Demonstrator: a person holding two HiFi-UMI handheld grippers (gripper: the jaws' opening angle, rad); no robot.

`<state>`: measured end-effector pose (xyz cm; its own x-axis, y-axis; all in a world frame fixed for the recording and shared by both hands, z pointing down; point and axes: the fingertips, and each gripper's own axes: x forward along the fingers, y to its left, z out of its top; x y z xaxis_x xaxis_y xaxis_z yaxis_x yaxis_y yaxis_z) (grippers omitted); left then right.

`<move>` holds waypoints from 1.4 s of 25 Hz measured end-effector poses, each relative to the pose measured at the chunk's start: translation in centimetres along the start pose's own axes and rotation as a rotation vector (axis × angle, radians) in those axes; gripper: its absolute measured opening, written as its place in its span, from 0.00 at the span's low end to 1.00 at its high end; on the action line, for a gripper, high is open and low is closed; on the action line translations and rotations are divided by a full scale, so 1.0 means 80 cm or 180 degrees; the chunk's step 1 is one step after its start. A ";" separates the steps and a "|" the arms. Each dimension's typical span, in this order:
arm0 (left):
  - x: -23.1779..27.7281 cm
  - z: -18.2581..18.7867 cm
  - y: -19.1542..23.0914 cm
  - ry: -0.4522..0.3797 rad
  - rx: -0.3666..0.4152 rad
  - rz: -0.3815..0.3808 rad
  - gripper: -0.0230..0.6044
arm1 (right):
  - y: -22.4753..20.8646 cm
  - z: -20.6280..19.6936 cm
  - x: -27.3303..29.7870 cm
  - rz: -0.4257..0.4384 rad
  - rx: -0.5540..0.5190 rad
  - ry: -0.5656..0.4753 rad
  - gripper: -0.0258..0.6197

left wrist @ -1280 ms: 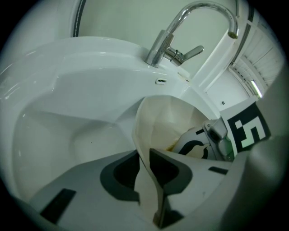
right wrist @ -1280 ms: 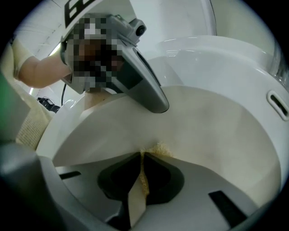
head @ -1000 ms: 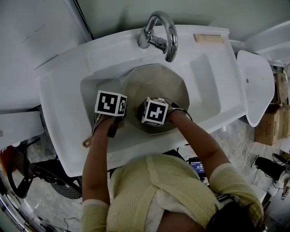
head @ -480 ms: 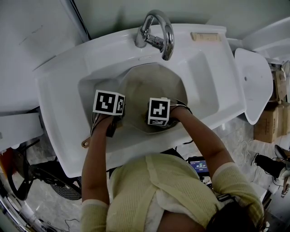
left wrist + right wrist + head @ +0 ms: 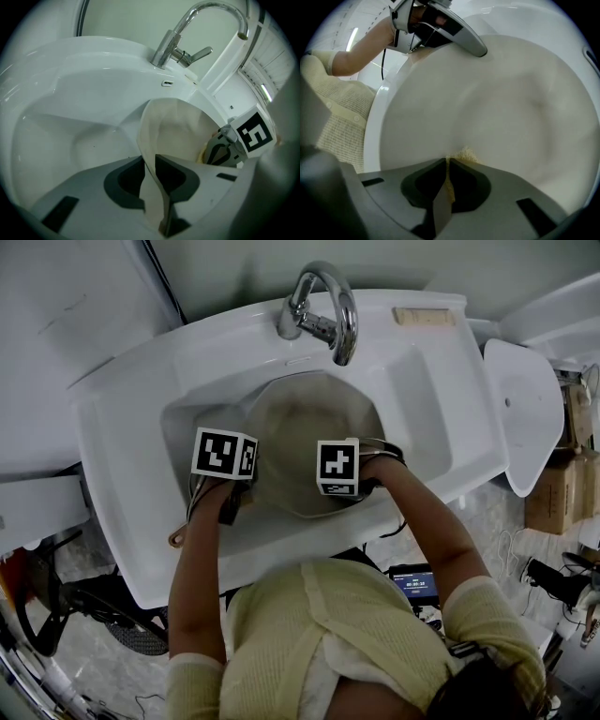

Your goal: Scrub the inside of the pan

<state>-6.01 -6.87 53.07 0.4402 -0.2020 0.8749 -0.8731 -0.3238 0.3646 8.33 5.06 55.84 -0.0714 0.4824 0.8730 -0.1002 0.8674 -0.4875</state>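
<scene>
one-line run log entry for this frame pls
phase: scrub pan inside | left gripper: shut on pan rim | right gripper: shut on yellow sponge, sponge against pan inside | pan: in sink

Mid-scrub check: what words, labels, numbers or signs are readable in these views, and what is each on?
No text is readable.
Left marker cube, right marker cube: black-and-white square patterns, no letters.
Tan label on the sink ledge: too small to read.
Small screen below the sink: lit print, too blurred to read.
</scene>
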 end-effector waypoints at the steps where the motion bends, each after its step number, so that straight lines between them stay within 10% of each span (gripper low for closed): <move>1: 0.000 0.000 0.000 -0.0001 0.0000 0.0000 0.23 | -0.004 -0.007 -0.001 -0.0065 -0.0018 0.0094 0.11; 18: 0.001 -0.001 -0.001 0.0009 -0.0010 -0.0002 0.23 | -0.075 -0.044 -0.021 -0.0796 0.0204 0.0524 0.11; 35: 0.001 -0.002 -0.002 0.0025 -0.0032 -0.0008 0.23 | -0.163 -0.020 -0.049 -0.1665 0.0916 0.0037 0.11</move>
<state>-5.87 -6.70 53.16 0.4407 -0.1938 0.8765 -0.8741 -0.3148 0.3699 11.50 -7.94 58.82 0.0704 0.0028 0.9975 -0.3841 0.9230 0.0245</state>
